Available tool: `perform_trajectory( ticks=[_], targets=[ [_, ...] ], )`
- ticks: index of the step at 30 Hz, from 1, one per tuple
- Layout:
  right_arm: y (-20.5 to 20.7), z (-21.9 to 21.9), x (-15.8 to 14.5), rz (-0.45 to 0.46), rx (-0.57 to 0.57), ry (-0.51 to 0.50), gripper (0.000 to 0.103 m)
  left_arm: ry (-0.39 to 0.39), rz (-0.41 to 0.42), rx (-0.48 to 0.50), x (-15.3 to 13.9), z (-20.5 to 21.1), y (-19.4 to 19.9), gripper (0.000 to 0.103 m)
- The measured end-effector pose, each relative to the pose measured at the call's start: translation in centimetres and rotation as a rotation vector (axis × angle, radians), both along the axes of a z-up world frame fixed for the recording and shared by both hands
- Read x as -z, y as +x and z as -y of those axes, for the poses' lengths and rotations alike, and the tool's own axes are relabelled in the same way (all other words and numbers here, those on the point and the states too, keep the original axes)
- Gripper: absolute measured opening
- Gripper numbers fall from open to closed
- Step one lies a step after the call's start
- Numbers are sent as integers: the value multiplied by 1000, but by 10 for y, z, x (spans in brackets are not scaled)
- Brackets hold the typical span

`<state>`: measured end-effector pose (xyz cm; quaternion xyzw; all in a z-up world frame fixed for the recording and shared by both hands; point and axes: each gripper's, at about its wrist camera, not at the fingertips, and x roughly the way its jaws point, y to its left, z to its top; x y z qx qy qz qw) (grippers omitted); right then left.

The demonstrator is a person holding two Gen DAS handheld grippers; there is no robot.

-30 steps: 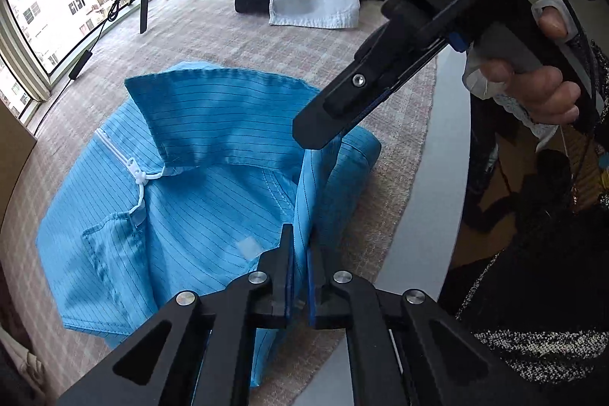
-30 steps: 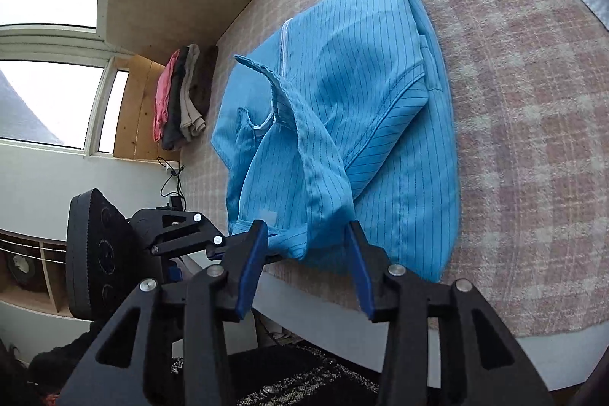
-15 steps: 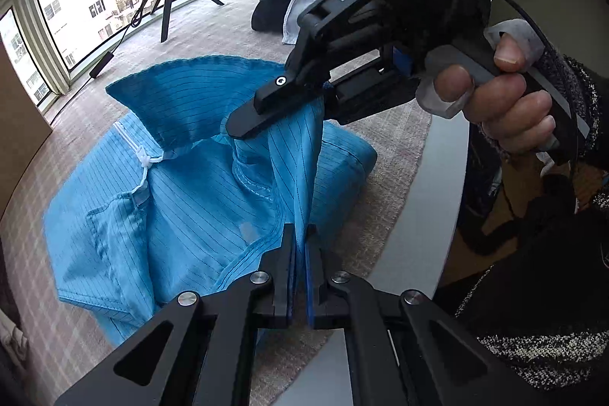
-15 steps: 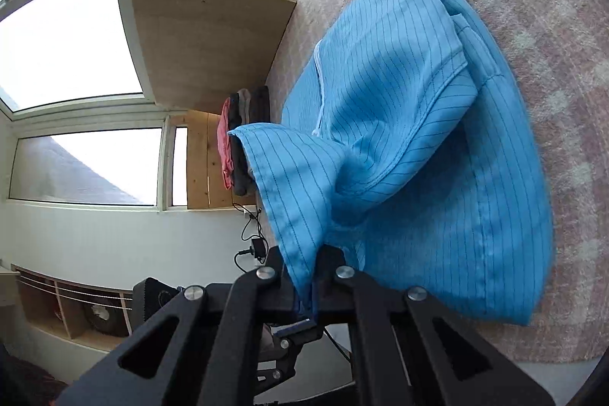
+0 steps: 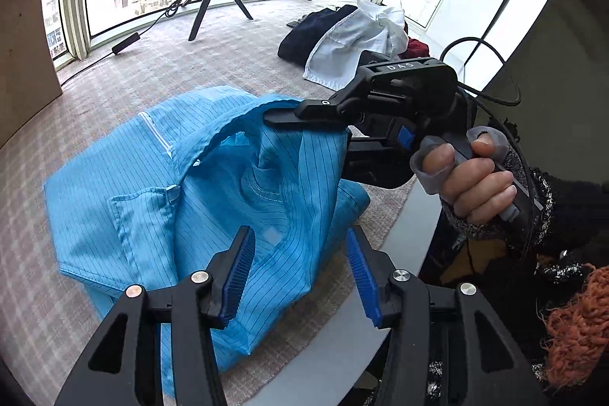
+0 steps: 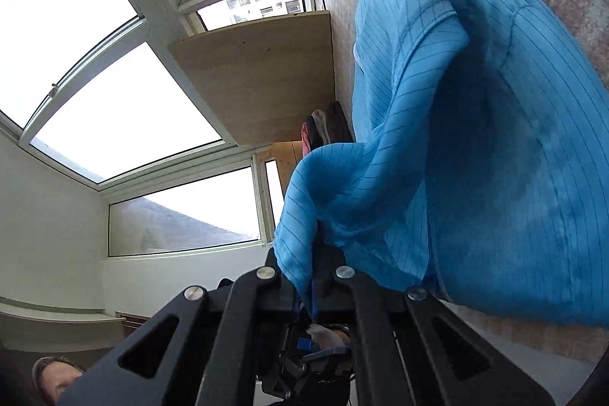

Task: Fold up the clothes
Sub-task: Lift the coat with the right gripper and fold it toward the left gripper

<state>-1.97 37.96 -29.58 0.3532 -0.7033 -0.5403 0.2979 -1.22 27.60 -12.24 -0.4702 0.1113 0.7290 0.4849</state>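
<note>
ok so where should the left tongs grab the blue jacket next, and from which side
Probably the loose hem fold of the blue jacket, right between the opening left tongs. Come from the near table edge: that fold stands up off the cloth, while the right tongs already hold the far edge up.

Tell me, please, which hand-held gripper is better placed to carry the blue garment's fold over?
Right: the right hand-held gripper is shut on the garment; the left hand-held gripper is opening, pads off the cloth.
</note>
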Motion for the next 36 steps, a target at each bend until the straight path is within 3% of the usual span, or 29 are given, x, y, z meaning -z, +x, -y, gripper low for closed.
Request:
perform_trajectory(
  ticks=[3,4,5,7,8,11,14,18,21,23,25,26,29,33,36],
  targets=[
    [-1,-2,0,-13,-9,-3,3,2,93,43,19,-18,-11,41],
    [-1,-2,-1,-12,-16,9,3,-9,117,46,27,-23,-13,14],
    [-1,-4,-3,0,-33,58,5,-25,129,37,34,-27,-15,1],
    [-1,-7,-7,27,-68,171,7,-42,141,27,43,-29,-16,1],
    [-1,-13,-13,46,-89,279,10,-44,131,27,44,-28,-13,1],
    [1,-30,-49,51,-128,693,21,-59,75,25,45,-23,-5,1],
    [-8,-18,-97,-31,-231,1088,35,-67,26,34,44,-24,3,1],
    [-43,33,-134,-180,-415,1343,36,-93,-54,59,42,-31,15,1],
    [-68,68,-129,-243,-563,1515,36,-103,-89,70,41,-33,20,1],
    [-82,79,-119,-261,-631,1577,36,-106,-97,71,41,-33,22,1],
    [-95,82,-111,-268,-667,1541,28,-113,-115,70,41,-35,23,1],
    [-102,77,-107,-239,-669,1470,1,-119,-128,68,42,-36,24,1],
    [-119,39,-88,-90,-584,1128,2,-128,-141,50,47,-30,27,1],
    [-106,-40,-48,103,-272,539,2,-138,-130,1,58,-20,29,1],
    [-83,-64,-13,149,-88,242,2,-124,-122,-41,62,-15,29,1]
  ],
)
